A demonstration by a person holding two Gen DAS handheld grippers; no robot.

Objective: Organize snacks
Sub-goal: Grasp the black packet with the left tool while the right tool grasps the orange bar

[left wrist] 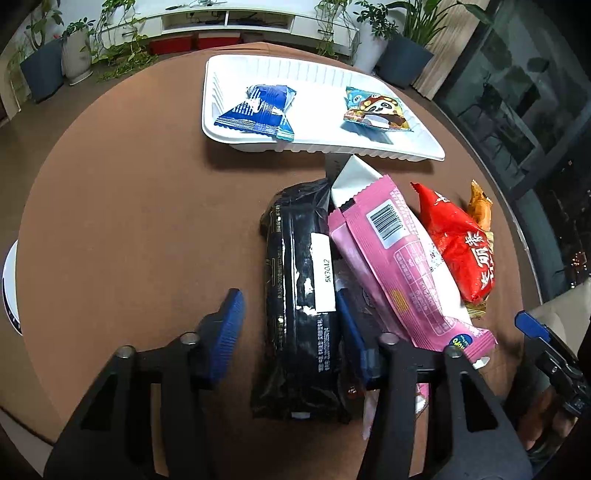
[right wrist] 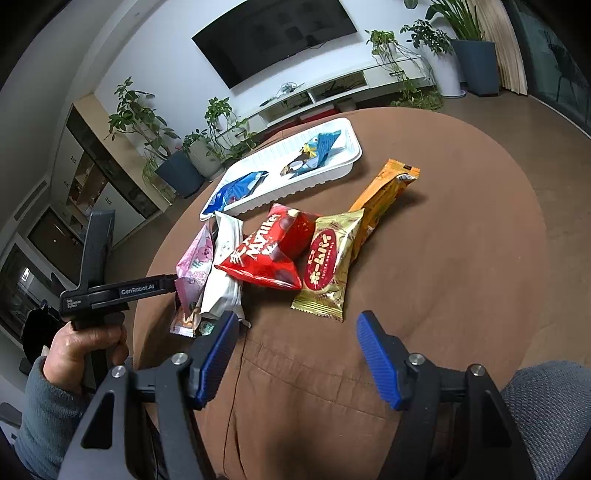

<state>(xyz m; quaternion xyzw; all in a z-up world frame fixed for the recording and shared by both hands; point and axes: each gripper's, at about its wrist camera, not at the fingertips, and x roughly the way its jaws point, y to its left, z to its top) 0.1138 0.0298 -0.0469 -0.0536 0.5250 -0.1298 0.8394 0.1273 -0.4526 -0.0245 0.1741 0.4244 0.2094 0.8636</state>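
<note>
A white tray (left wrist: 406,147) at the far side of the round brown table holds a blue packet (left wrist: 258,109) and a cartoon packet (left wrist: 375,109). Near it lies a pile: a black packet (left wrist: 299,295), a pink packet (left wrist: 399,266), a red packet (left wrist: 458,240). My left gripper (left wrist: 288,325) is open, its fingers on either side of the black packet. My right gripper (right wrist: 295,350) is open and empty, just short of a gold packet (right wrist: 327,266). The right wrist view also shows the tray (right wrist: 258,162), the red packet (right wrist: 269,254), an orange packet (right wrist: 384,195) and the pink packet (right wrist: 195,269).
The left gripper body and the hand holding it (right wrist: 92,295) sit at the table's left edge. Potted plants (right wrist: 147,125), a white low cabinet (right wrist: 332,92) and a wall television (right wrist: 273,33) stand behind the table. A window (left wrist: 517,110) is at the right.
</note>
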